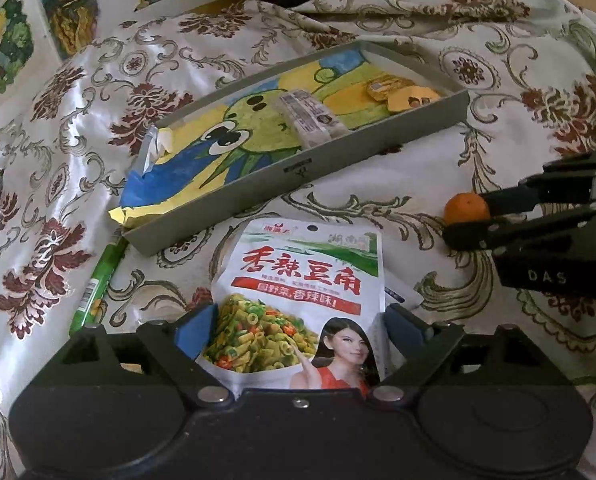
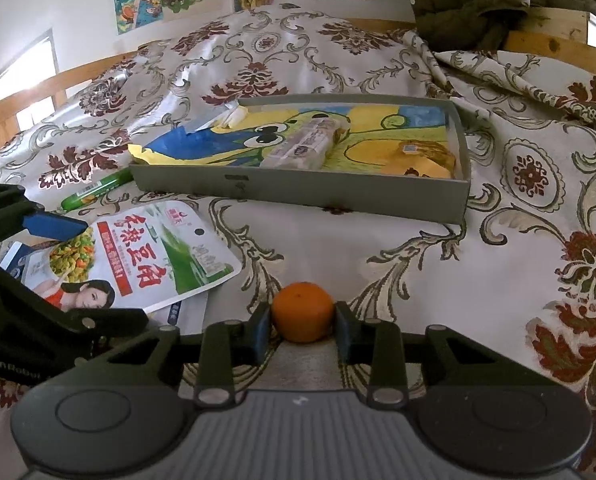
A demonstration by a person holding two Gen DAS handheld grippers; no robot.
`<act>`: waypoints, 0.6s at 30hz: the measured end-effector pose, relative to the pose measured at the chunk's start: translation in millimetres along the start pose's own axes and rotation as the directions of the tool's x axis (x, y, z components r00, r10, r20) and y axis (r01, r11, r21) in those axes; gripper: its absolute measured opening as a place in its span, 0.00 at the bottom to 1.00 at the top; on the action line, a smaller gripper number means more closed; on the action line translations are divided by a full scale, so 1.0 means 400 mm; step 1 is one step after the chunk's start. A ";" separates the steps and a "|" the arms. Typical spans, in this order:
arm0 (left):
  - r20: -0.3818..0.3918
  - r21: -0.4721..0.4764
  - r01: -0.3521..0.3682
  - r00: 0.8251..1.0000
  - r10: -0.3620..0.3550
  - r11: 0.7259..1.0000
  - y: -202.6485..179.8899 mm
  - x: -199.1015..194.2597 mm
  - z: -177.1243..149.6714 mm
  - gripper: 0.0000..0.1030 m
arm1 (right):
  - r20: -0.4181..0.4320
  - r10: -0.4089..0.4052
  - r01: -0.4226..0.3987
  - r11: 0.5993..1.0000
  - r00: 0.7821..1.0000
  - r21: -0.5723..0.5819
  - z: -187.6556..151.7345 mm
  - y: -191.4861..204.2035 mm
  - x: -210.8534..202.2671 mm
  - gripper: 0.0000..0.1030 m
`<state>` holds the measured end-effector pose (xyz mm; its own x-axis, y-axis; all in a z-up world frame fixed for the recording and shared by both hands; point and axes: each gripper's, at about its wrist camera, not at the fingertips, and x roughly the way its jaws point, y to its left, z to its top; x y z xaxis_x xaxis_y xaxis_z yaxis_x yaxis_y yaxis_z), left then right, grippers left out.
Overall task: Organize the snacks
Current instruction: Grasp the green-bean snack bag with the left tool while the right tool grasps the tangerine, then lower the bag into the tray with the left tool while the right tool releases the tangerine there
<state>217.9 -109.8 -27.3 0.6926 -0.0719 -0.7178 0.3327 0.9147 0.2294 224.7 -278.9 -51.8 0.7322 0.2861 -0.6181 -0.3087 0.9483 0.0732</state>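
While the orange [image 2: 302, 312] fills the right jaws, open cloth [image 2: 398, 240] fronts the tray [image 2: 298, 194].

Cloth [image 2: 378, 240] before tray [image 2: 298, 194] bare; pouch [image 2: 137, 256] crowds left.

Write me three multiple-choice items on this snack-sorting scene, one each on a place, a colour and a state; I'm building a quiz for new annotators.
1. Where does the green stick-shaped snack lie?
A. in the tray
B. on the cloth, beside the tray's corner
C. on the pouch

2. What colour is the small round fruit?
A. orange
B. red
C. yellow

3. How does the white printed snack pouch stand to the left gripper?
A. lifted
B. lying between its fingers
C. inside the shallow grey cardboard tray

Answers: 1 B, it rests on floral cloth outside the tray wall. 2 A, plainly orange between the right gripper fingers. 3 B, blue pads flank the flat pouch.
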 end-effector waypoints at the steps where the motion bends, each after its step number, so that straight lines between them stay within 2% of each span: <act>1: 0.006 -0.014 0.004 1.000 -0.004 1.000 0.003 -0.003 0.000 0.87 | 0.000 0.000 0.000 1.000 1.000 0.000 0.000 0.001 0.000 0.36; 7: 0.033 -0.099 0.017 0.999 -0.014 0.995 0.025 -0.018 0.003 0.84 | 0.000 0.002 -0.002 1.000 1.000 0.000 0.000 0.002 0.001 0.36; 18: 0.081 -0.155 0.002 0.997 0.010 0.988 0.035 -0.028 -0.003 0.81 | 0.000 0.008 -0.008 1.000 1.000 -0.008 0.002 0.008 0.000 0.36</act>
<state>213.9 -95.8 -16.9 0.7454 -0.0945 -0.6598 0.2314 0.9650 0.1232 224.1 -276.0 -50.9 0.7299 0.2934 -0.6173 -0.3192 0.9450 0.0717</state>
